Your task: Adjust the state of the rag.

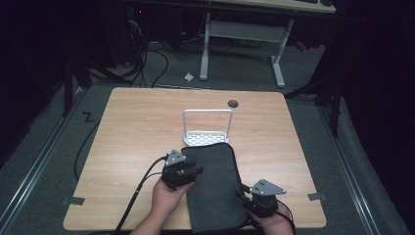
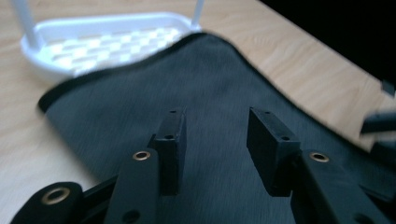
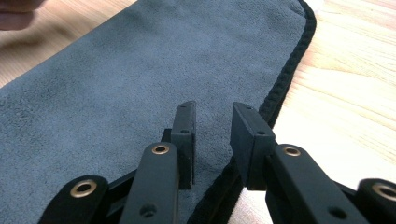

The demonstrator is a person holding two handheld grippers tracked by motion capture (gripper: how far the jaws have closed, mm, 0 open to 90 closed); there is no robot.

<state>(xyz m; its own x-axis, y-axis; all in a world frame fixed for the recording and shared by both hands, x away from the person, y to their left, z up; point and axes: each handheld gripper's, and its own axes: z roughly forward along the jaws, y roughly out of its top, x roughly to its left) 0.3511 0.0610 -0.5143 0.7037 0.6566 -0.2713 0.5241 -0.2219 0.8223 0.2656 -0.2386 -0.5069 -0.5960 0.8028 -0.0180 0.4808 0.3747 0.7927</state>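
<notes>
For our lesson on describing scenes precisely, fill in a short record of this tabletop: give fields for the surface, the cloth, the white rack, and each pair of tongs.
surface: light wooden table
cloth: dark grey towel with black edging, lying flat, near end hanging over the table's near edge
white rack: small white stand with a perforated base and a tall hoop, at the towel's far end
left tongs: left tongs open, over the towel's left part
right tongs: right tongs open, straddling the towel's right edge

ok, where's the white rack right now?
High view: the white rack stands mid-table, right behind the far end of the grey cloth, which overlaps its near edge; the left gripper is nearest.
</notes>
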